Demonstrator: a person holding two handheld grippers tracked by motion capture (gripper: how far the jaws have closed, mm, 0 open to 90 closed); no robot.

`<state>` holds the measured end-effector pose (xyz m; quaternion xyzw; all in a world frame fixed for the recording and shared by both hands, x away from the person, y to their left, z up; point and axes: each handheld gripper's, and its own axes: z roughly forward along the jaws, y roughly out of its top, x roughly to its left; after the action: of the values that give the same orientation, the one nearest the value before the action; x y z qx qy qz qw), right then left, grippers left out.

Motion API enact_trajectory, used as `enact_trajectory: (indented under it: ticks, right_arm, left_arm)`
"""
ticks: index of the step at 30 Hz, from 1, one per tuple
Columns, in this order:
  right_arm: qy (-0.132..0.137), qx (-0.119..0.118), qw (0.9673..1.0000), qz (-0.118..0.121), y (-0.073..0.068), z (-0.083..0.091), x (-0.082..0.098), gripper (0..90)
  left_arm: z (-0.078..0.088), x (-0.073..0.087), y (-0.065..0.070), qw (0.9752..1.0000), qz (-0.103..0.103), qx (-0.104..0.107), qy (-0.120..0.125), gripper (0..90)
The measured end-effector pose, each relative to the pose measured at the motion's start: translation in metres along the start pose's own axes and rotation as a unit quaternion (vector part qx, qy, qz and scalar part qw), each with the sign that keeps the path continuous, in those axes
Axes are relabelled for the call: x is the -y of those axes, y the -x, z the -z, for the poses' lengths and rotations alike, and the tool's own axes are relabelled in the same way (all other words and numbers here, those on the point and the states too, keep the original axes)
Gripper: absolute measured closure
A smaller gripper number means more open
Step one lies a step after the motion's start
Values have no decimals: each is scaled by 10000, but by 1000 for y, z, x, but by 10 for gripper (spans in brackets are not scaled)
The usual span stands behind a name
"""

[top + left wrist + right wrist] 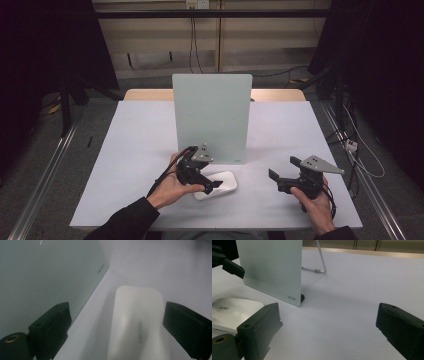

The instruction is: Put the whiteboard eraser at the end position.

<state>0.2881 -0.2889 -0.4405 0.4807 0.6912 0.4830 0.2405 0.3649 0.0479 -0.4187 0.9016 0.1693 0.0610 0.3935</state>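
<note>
A flat white rounded block with a grey logo lies on the white mat, just in front of an upright frosted glass board. My left gripper hovers over the block's near end, open. In the left gripper view the block lies between the spread jaws of the left gripper, closer to the right one, with the board at the left. My right gripper is held to the right, open and holding nothing. In the right gripper view the right gripper faces bare mat, with the block at the far left.
The board rests on a small black foot and a thin metal leg behind it. The white mat covers a wooden table. Cables and metal rails lie on the floor at the sides.
</note>
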Motion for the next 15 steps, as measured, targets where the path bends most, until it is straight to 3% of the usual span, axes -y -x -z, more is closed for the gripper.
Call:
enact_trajectory:
  ticks: [6, 15]
  right_arm:
    - [0, 12, 10000, -1, 0, 0, 0, 52]
    - [1, 16, 10000, 1, -1, 0, 0, 52]
  left_arm:
    - [14, 0, -5, 9992, 129, -235, 293, 64]
    - [30, 1, -11, 9954, 264, -527, 759, 62]
